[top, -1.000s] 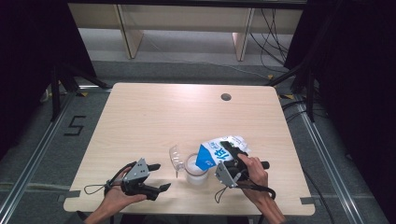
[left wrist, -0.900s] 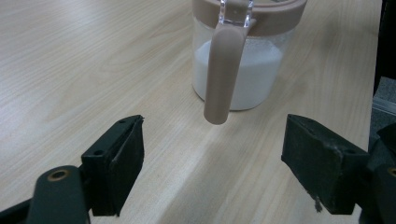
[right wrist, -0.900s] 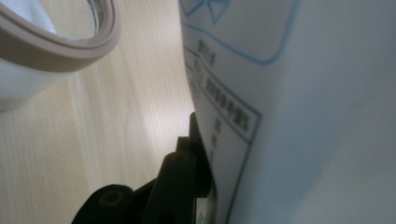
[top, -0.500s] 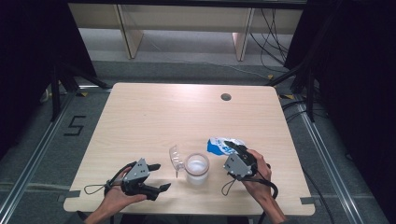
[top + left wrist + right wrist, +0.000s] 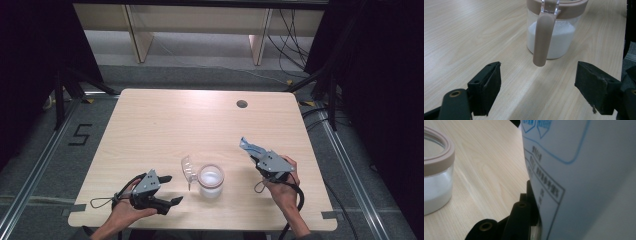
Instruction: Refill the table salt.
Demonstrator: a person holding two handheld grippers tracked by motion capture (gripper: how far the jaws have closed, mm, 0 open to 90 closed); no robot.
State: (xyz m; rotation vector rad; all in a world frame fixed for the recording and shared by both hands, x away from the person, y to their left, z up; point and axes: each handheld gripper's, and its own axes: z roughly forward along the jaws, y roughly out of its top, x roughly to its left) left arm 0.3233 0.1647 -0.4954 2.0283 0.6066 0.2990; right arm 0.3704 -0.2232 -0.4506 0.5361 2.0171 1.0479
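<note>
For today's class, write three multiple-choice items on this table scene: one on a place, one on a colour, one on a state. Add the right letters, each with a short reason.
1. Where does the jar stand?
A. between the two grippers, near the table's front edge
B. beside the round hole at the table's far edge
C. on the floor

2. What colour is the powder inside the jar?
A. white
B. green
C. black

3. How does the right gripper stand?
A. shut on the blue-and-white bag
B. open over the jar
C. shut on the jar's lid

Key: 1 A, since the high view shows the jar between the left gripper and the right one, near the front edge; 2 A, since the left gripper view shows white powder through the clear wall; 3 A, since the bag rises from the closed jaws in the high view and presses against a jaw in the right gripper view.
</note>
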